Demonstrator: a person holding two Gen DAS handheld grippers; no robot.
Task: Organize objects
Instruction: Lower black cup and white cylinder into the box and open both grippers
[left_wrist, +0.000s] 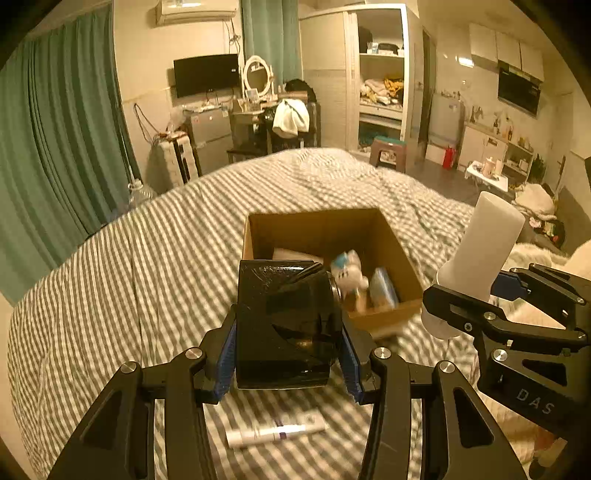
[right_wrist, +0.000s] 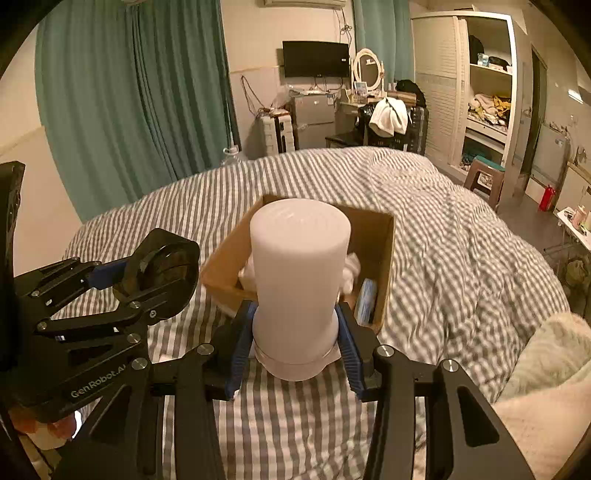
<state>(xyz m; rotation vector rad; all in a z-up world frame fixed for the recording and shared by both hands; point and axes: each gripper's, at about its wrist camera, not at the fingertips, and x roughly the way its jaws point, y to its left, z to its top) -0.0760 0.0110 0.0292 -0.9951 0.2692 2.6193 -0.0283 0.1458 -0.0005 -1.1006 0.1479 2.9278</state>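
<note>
The left gripper (left_wrist: 288, 354) is clenched on a black box (left_wrist: 286, 325); the right gripper (right_wrist: 295, 354) grips a white bottle (right_wrist: 299, 277) standing upright. Both are held just short of the cardboard box (left_wrist: 388, 236) on the bed (left_wrist: 147, 258), whose opening lies directly ahead of both jaws; the left appears slightly nearer.

Warm, dim yellowish indoor light tints both views. Fisheye bending curves the room, with black vignette corners. The cardboard box (left_wrist: 325, 236) and striped bedding (left_wrist: 147, 258) look motion-blurred; glare streaks the black box (left_wrist: 284, 325).
</note>
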